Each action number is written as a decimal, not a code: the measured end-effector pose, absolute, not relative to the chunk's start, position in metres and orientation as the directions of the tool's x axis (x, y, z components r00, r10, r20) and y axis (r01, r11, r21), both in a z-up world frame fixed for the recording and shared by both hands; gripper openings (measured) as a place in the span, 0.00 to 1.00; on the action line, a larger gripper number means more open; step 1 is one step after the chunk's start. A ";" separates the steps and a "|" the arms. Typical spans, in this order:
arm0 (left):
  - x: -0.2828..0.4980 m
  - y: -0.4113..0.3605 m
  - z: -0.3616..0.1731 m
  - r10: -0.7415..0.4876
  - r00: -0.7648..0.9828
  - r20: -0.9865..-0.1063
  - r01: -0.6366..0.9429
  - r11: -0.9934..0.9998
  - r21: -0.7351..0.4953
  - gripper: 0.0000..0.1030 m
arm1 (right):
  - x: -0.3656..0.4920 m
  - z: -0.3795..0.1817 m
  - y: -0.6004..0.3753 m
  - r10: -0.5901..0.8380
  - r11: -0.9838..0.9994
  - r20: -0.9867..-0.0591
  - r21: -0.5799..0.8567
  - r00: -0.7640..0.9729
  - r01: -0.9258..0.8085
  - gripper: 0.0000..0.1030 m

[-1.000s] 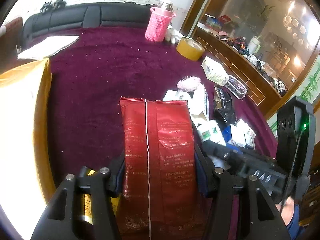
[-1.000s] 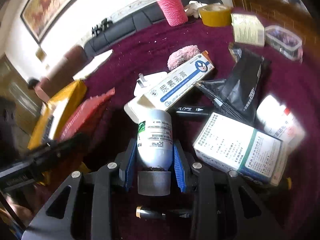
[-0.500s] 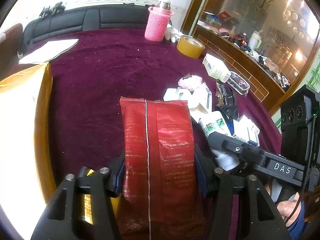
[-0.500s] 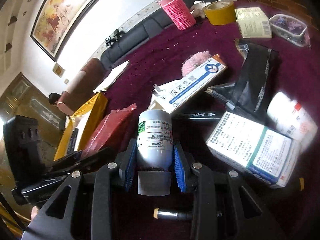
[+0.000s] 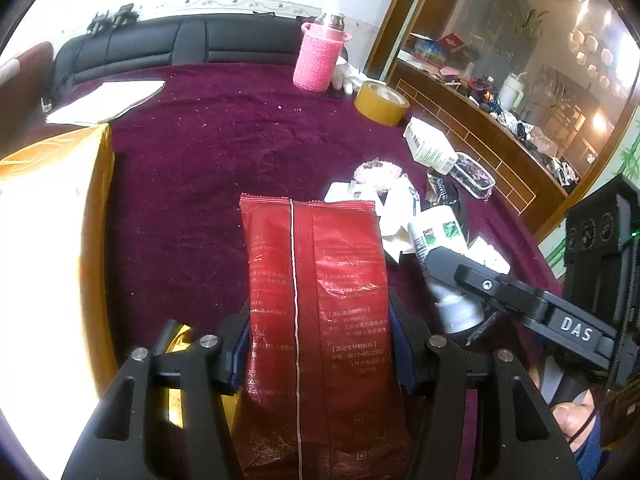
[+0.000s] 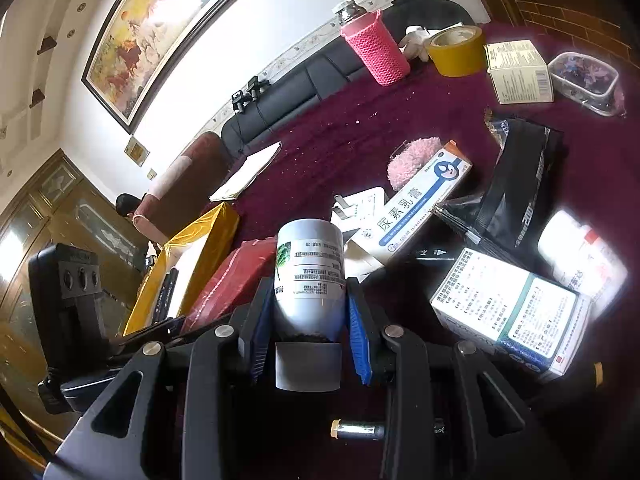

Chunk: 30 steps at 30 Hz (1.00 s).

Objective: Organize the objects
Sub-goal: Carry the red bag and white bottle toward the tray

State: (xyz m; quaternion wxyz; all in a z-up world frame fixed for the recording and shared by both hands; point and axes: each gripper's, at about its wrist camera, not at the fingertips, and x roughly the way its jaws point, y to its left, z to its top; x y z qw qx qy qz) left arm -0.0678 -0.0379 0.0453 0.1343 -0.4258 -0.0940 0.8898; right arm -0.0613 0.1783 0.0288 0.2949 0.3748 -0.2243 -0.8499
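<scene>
Lifted since a second ago, my right gripper (image 6: 308,316) now carries the white bottle (image 6: 310,276) clear of the maroon cloth (image 5: 224,152), pads pressed on its sides. My left gripper (image 5: 318,344) clamps the red packet (image 5: 316,304), just beside the yellow box (image 5: 52,208).

The left gripper (image 5: 318,344) is black with blue pads and round silver screws. The right gripper (image 6: 307,320) looks the same, and white letters "DAS" and a thin black cable show on it. A blue sleeve (image 5: 588,446) peeks out by the hand.
</scene>
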 end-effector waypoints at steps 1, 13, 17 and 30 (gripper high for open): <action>-0.066 -0.038 0.047 0.319 -0.605 -0.730 -0.158 -0.946 -0.283 0.49 | -0.062 0.029 0.178 -0.672 -0.722 -0.503 0.606 -0.543 0.333 0.30; -0.042 -0.052 0.064 0.287 -0.640 -0.713 -0.117 -0.953 -0.279 0.50 | -0.056 0.032 0.175 -0.704 -0.696 -0.485 0.615 -0.519 0.369 0.31; -0.032 -0.064 0.073 0.276 -0.662 -0.696 -0.098 -0.953 -0.285 0.50 | -0.055 0.031 0.169 -0.714 -0.691 -0.496 0.614 -0.494 0.382 0.31; -0.001 -0.156 0.090 0.200 -0.746 -0.636 0.048 -0.936 -0.350 0.50 | -0.023 0.064 0.101 -0.769 -0.639 -0.500 0.600 -0.399 0.481 0.31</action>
